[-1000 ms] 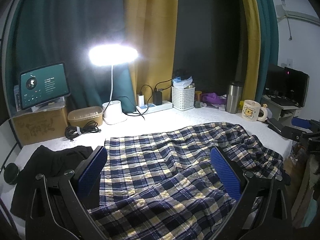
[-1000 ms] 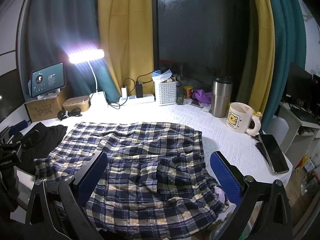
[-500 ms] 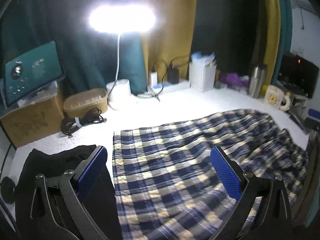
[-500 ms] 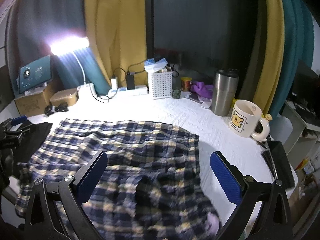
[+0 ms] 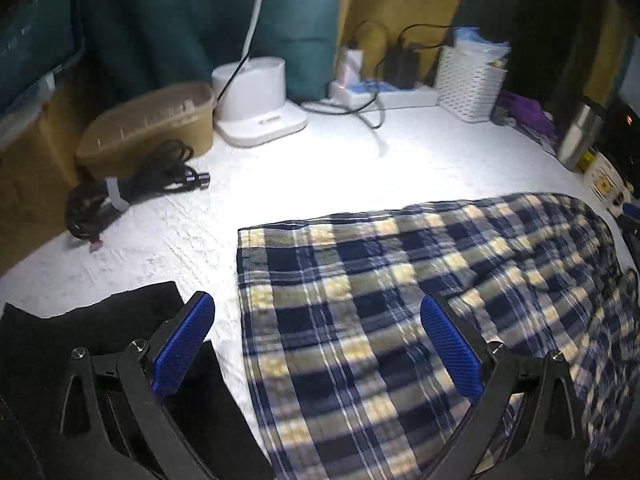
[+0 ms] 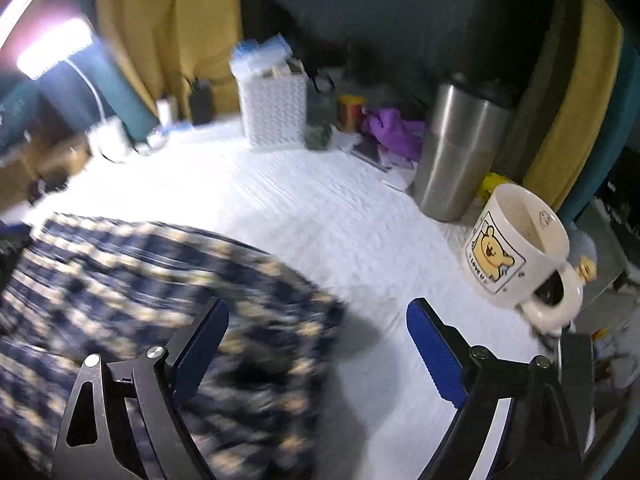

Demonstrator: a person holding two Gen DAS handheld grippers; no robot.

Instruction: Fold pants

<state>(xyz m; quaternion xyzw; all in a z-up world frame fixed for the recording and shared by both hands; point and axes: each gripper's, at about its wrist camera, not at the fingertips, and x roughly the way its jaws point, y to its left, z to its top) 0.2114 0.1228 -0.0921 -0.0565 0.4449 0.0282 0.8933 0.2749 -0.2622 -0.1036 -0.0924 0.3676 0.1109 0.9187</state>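
Plaid cloth pants point(image 5: 420, 292), steel tumbler point(image 6: 456, 148)

The pants point(image 5: 420, 288) are a navy, cream and olive plaid. They lie on a white textured cover point(image 5: 304, 184). A black garment point(image 5: 80, 328) sits beside them. The gripper pads point(image 5: 182, 340) are ribbed blue on black arms. The mug point(image 6: 516, 248) is white with a yellow bear. The curtains point(image 6: 160, 20) are mustard and teal.
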